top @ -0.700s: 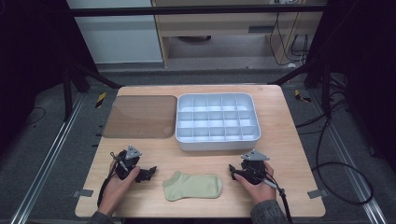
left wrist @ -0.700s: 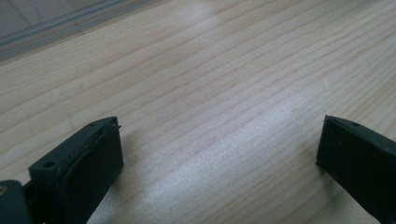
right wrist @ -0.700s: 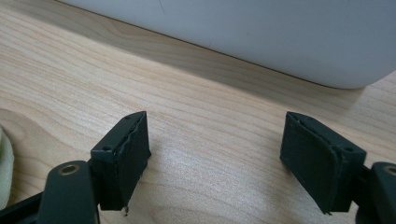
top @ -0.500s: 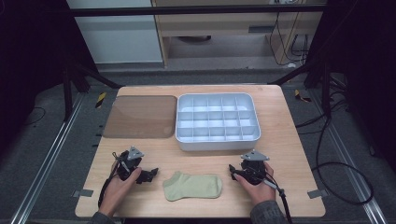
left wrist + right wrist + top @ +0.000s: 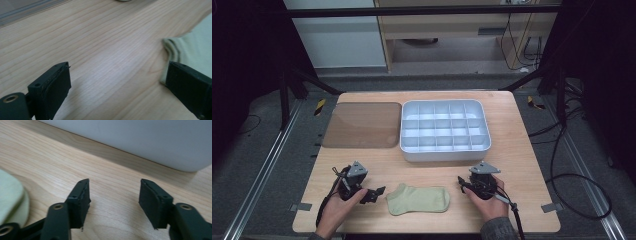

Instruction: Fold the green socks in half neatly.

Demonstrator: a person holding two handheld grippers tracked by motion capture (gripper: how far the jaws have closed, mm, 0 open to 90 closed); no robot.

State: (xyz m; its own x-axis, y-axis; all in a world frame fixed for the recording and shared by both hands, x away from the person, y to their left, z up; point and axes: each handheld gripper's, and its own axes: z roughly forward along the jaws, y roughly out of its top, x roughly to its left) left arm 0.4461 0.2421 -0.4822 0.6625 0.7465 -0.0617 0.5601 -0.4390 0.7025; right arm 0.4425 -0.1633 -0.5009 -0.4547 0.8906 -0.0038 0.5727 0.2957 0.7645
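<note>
A pale green sock point(image 5: 418, 199) lies flat near the table's front edge, between the two hands. My left gripper point(image 5: 374, 194) rests on the wood just left of the sock, pointing at its cuff. In the left gripper view the left gripper point(image 5: 117, 75) stands open with bare wood between the jaws, and the sock's ribbed cuff point(image 5: 195, 50) sits by the right jaw. My right gripper point(image 5: 462, 184) lies to the right of the sock's toe. The right gripper point(image 5: 113, 192) is open and empty, with the sock's toe point(image 5: 10, 192) at the left.
A white tray point(image 5: 444, 156) divided into several compartments stands at the middle back, its wall point(image 5: 137, 140) close ahead in the right gripper view. A brown translucent mat point(image 5: 362, 125) lies left of it. Bare wooden table point(image 5: 522, 165) surrounds the hands.
</note>
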